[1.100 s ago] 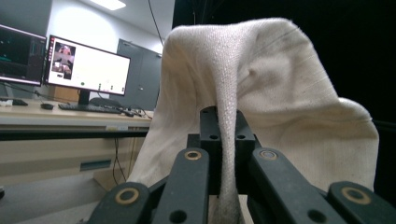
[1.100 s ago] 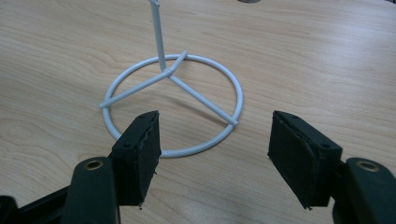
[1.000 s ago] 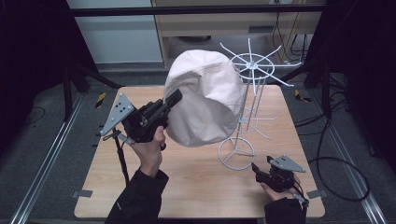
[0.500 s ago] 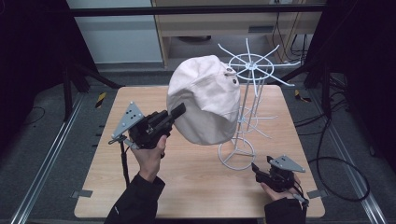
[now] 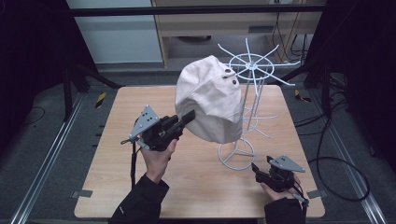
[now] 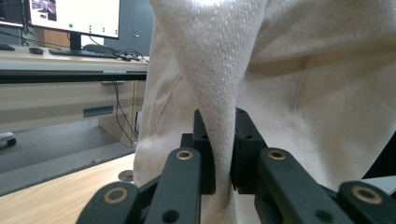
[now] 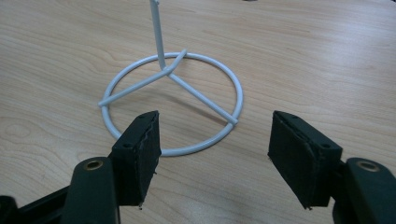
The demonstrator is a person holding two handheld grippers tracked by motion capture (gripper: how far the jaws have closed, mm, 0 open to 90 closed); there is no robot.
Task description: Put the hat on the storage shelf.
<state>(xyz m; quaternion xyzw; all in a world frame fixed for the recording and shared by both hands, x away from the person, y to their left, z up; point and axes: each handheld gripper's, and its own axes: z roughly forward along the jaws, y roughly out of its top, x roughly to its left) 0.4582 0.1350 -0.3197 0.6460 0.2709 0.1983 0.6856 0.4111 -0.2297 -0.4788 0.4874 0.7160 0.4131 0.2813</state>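
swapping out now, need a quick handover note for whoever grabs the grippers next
Left gripper: a fold of the cream hat runs between its jaws, which have just been opening; pads look close on the cloth, so check the grip.
Right gripper: open, holding nothing, low over the table, facing the ring base of the white wire stand.
Hat: draped over the stand's top spokes.
Done: hat is on the stand.
Left: let the fold go, draw the left gripper clear, see that the hat stays put.
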